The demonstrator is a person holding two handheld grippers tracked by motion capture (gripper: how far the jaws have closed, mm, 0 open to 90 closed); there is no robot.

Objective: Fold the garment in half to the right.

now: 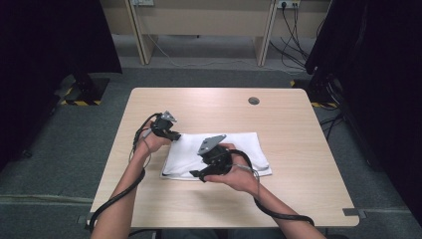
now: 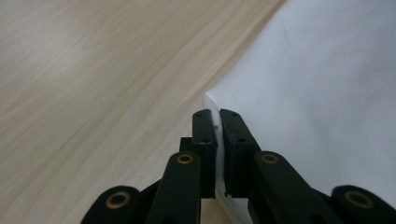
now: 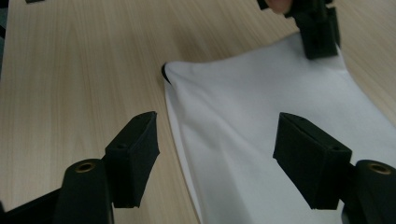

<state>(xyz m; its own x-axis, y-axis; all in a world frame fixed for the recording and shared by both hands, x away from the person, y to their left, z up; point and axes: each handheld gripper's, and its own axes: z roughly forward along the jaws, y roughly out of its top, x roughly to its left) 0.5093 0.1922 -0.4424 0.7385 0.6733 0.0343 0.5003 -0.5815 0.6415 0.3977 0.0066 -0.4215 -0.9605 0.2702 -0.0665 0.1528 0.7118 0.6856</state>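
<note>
From the high view, a folded white cloth lies a little in front of the middle of the light wooden surface, closer to the person's edge than to the far one. The left tongs, held in the person's left hand, meet the cloth at its far left corner. The right tongs sit in the right hand over the near left part of the cloth, pointing toward its near left corner. A black cable trails from each down along the forearms. A small round grey grommet is set into the surface near the far edge, well apart from the cloth.

In the left gripper view, the left tongs are closed tight on the corner of the cloth, with a thin sliver of white fabric pinched between the two black jaws (the corner's tip pokes out just beyond them). Bare wood of the surface fills the left side.

In the right gripper view, the right tongs stand wide apart and grip nothing; one jaw hangs over the wood, the other over the cloth, whose left edge runs between them. At the top right, the left tongs clamp the cloth's far corner, lifting it slightly.
</note>
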